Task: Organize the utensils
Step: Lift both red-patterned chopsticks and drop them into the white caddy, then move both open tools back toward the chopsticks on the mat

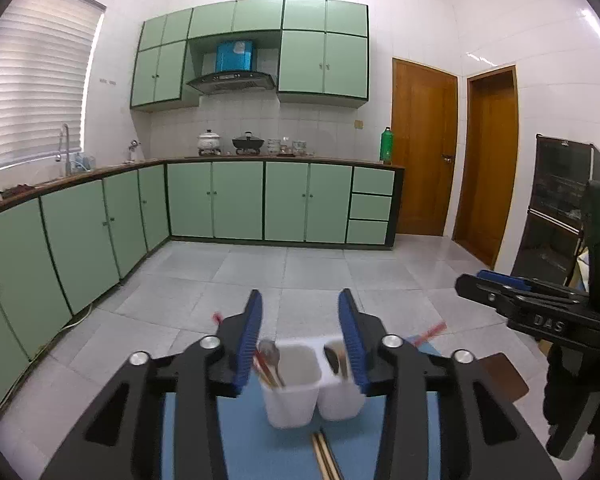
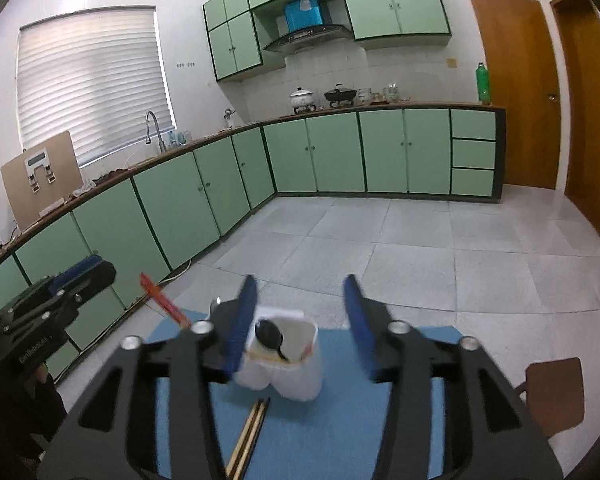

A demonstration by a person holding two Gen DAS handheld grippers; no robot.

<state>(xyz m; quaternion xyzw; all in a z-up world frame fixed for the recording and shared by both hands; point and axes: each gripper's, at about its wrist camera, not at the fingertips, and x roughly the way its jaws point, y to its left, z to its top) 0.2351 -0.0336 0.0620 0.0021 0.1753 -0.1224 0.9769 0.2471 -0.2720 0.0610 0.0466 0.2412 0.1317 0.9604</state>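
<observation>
A white two-compartment utensil holder (image 1: 296, 396) (image 2: 284, 376) stands on a blue mat (image 1: 260, 448) (image 2: 320, 440). Its compartments hold a dark spoon (image 2: 270, 338), a metal spoon (image 1: 270, 354) and red chopsticks (image 1: 266, 372). A pair of wooden chopsticks (image 1: 324, 456) (image 2: 250, 436) lies on the mat in front of the holder. My left gripper (image 1: 300, 320) is open and empty, above and behind the holder. My right gripper (image 2: 300, 308) is open and empty, also above the holder. Each gripper shows at the edge of the other's view (image 1: 532, 300) (image 2: 56, 300).
Red chopstick ends (image 2: 162, 300) (image 1: 432, 330) stick out past the mat. A brown board (image 2: 556, 392) (image 1: 500, 376) lies at the mat's right. Green kitchen cabinets (image 1: 216, 200) line the far walls, over a tiled floor (image 2: 380, 240).
</observation>
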